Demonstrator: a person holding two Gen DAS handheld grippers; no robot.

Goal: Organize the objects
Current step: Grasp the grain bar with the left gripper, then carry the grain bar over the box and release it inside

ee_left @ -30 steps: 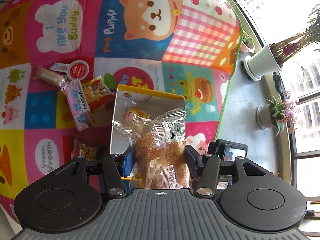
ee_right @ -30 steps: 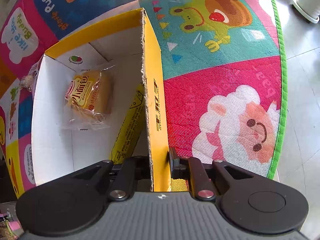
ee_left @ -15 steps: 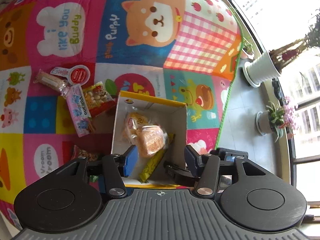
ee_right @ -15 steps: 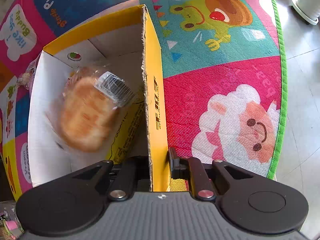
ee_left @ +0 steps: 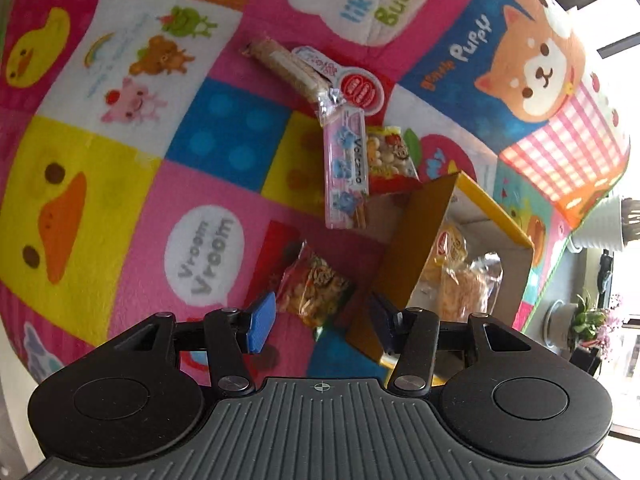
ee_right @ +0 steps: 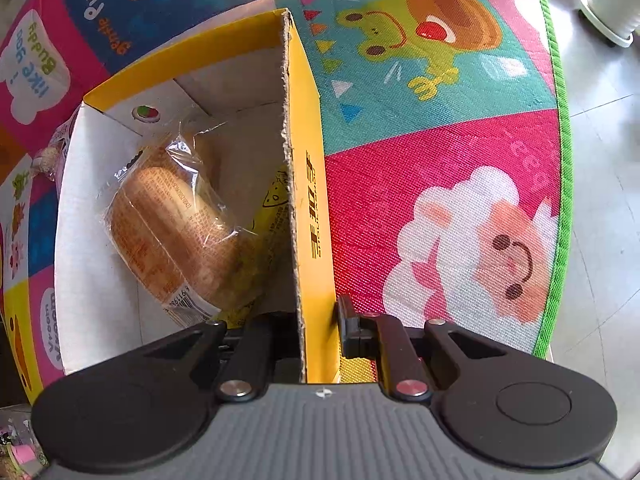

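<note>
A yellow cardboard box stands open on the play mat; it also shows in the left wrist view. A wrapped bread bun lies inside it on other snacks, also seen in the left wrist view. My right gripper is shut on the box's right wall. My left gripper is open and empty, above a snack bag on the mat left of the box. A pink Volcano packet, a red-yellow bag, a wafer pack and a round-label packet lie beyond.
The colourful play mat covers the floor. Its green edge borders grey tiles on the right. White plant pots and a small flowering plant stand by the window at the right.
My left gripper let the bun fall into the box, then swung left, open, over the loose snacks. The bun now lies still in the box. My right gripper kept its hold.
</note>
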